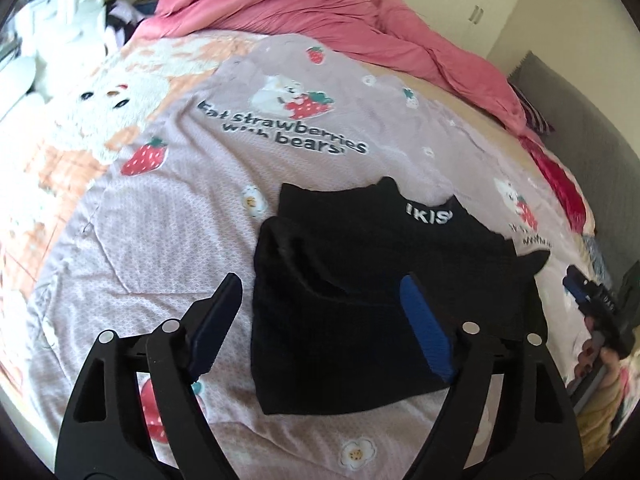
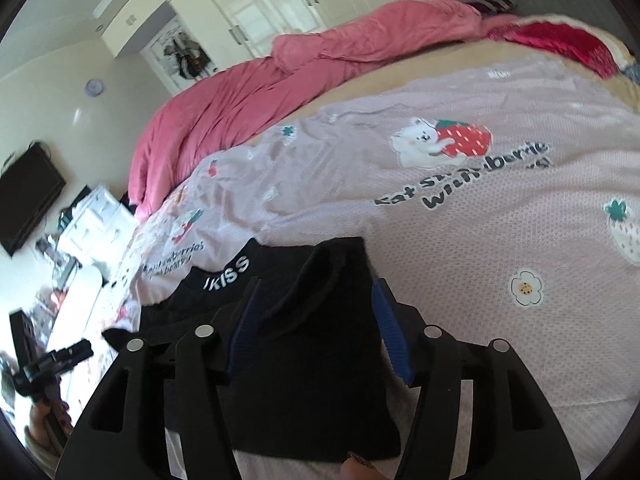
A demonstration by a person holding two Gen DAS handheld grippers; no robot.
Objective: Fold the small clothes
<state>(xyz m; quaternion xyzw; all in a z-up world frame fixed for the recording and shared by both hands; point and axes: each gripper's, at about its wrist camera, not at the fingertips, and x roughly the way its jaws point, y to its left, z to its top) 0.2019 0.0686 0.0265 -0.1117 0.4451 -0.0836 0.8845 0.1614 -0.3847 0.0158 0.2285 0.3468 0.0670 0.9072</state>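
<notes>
A small black garment with white letters on its waistband lies partly folded on the lilac strawberry-bear bedsheet. My left gripper is open just above its near left part, right finger over the cloth, left finger over the sheet. In the right wrist view the same black garment lies between the fingers of my open right gripper, which hovers over its folded end. Neither gripper holds anything. The right gripper also shows at the right edge of the left wrist view.
A pink duvet is bunched along the far side of the bed. White wardrobes stand behind it. A red cloth and a grey headboard are at the right. A cluttered dresser and dark screen stand left.
</notes>
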